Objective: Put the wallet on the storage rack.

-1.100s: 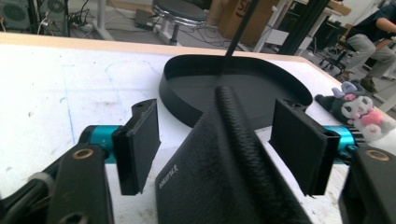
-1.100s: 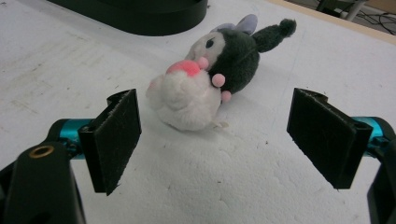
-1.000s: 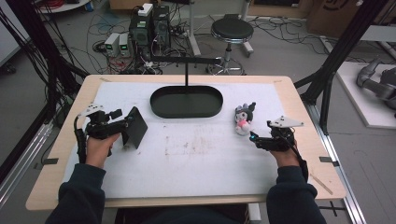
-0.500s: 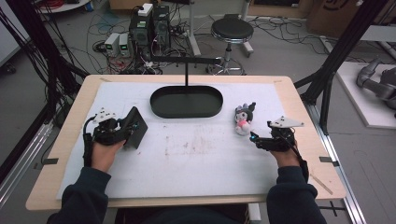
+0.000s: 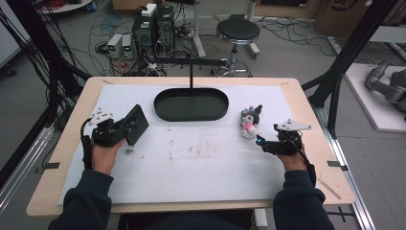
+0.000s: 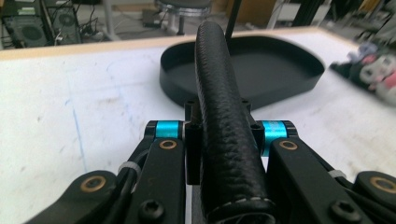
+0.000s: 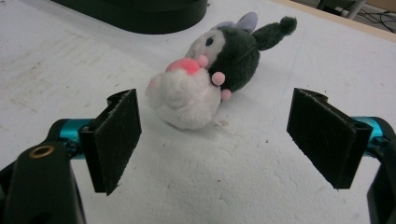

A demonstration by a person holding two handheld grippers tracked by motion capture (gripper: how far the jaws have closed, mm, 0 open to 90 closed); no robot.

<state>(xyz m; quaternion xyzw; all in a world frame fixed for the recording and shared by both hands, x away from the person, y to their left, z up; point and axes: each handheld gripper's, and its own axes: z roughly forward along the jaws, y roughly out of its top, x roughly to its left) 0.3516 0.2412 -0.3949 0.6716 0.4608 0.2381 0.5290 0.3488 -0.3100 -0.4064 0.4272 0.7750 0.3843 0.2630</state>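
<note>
Closing on the black wallet (image 5: pixel 135 124), left gripper (image 5: pixel 125 130) now clamps it.

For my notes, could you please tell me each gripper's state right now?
Left gripper: just closed on the black wallet.
Right gripper: open, holding nothing; plush toy lies ahead.

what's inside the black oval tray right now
Nothing shows inside the black oval tray: the high view shows a bare dark floor. In the left gripper view, the black wallet clamped in the left gripper hides a strip of its middle.
</note>
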